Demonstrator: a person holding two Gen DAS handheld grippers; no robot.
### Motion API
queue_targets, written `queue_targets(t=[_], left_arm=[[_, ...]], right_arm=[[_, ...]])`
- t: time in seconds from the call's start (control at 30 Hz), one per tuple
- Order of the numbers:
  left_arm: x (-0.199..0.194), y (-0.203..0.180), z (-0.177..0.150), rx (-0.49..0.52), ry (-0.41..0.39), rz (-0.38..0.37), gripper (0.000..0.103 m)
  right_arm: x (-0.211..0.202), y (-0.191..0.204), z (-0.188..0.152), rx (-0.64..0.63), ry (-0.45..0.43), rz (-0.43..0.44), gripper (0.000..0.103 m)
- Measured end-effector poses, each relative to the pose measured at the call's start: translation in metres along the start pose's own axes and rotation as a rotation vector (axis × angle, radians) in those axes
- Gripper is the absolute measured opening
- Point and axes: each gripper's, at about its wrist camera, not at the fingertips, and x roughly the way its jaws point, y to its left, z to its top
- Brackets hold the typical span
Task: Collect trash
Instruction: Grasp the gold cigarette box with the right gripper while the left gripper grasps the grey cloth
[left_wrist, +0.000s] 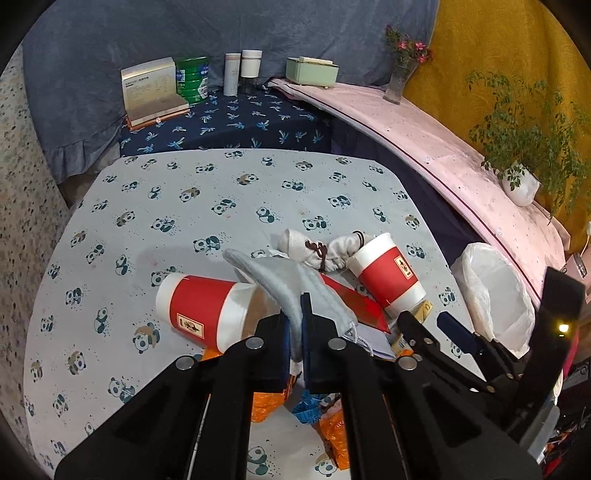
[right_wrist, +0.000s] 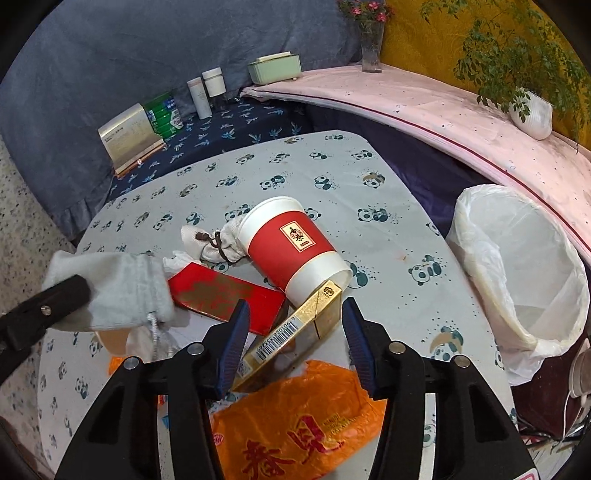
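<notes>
My left gripper (left_wrist: 295, 328) is shut on a grey cloth pouch (left_wrist: 291, 284), held above the panda-print table (left_wrist: 221, 192); the pouch also shows in the right wrist view (right_wrist: 122, 291). My right gripper (right_wrist: 295, 332) is open around a gold cigarette box (right_wrist: 295, 332), jaws apart on either side of it. Two red-and-white paper cups lie on their sides (left_wrist: 207, 314) (right_wrist: 291, 247). A white drawstring pouch (right_wrist: 210, 240), a red envelope (right_wrist: 225, 295) and an orange plastic bag (right_wrist: 295, 424) lie among them. A white-lined trash bin (right_wrist: 524, 266) stands right of the table.
A box (left_wrist: 151, 88), green can (left_wrist: 194, 79), two bottles (left_wrist: 240, 72) and a green case (left_wrist: 312, 72) stand at the back. A flower vase (left_wrist: 399, 81) and potted plant (left_wrist: 521, 184) sit on the pink-covered ledge on the right.
</notes>
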Motion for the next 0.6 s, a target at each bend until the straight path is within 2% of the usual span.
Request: queue_targets(t=[0.07, 0.2, 0.33, 0.43, 0.5, 0.6], left_arm=[[0.002, 0.001, 0.000, 0.002, 0.005, 0.004, 0.004], [0.004, 0.002, -0.006, 0.009, 0.016, 0.000, 0.004], [0.006, -0.003, -0.012, 0.013, 0.026, -0.006, 0.004], [0.004, -0.009, -0.015, 0.020, 0.027, -0.010, 0.004], [0.000, -0.014, -0.016, 0.026, 0.022, -0.014, 0.004], [-0.006, -0.022, -0.016, 0.034, 0.012, -0.024, 0.004]], right_arm=[[0.008, 0.002, -0.003, 0.000, 0.021, -0.007, 0.049], [0.015, -0.003, -0.014, 0.000, 0.065, -0.004, 0.036], [0.015, -0.014, -0.026, 0.011, 0.086, 0.015, 0.029], [0.008, -0.018, -0.029, 0.018, 0.075, 0.045, 0.022], [0.000, -0.018, -0.029, 0.005, 0.052, 0.050, 0.012], [-0.017, -0.018, -0.025, -0.016, 0.005, 0.046, 0.012]])
